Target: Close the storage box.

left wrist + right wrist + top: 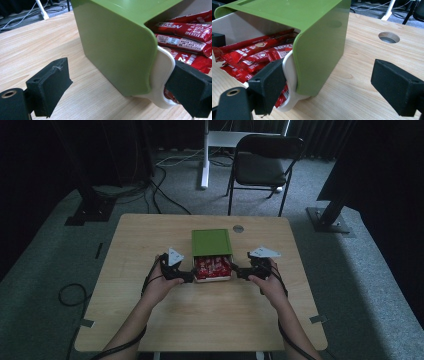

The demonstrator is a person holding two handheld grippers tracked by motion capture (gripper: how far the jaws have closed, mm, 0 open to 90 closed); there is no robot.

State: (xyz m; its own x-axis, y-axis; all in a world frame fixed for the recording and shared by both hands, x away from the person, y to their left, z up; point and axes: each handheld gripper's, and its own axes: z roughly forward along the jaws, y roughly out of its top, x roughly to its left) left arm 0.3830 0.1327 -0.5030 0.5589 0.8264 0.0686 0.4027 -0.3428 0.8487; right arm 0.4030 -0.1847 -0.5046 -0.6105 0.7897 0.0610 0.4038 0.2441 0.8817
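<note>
The high view is dimly lit: the surroundings are swallowed by near-black shadow, while the wooden table [150,310] is picked out by soft, even light from above. Fine detail is lost there to low resolution and slight softness. In both gripper views far brighter exposure is seen. A pale sheen is carried by the green cover [117,47], and faint glare is caught on the red sachets [254,53]. Soft shadows are cast on the wood beneath the cover. The near black pads [50,87] are rendered slightly blurred.
</note>
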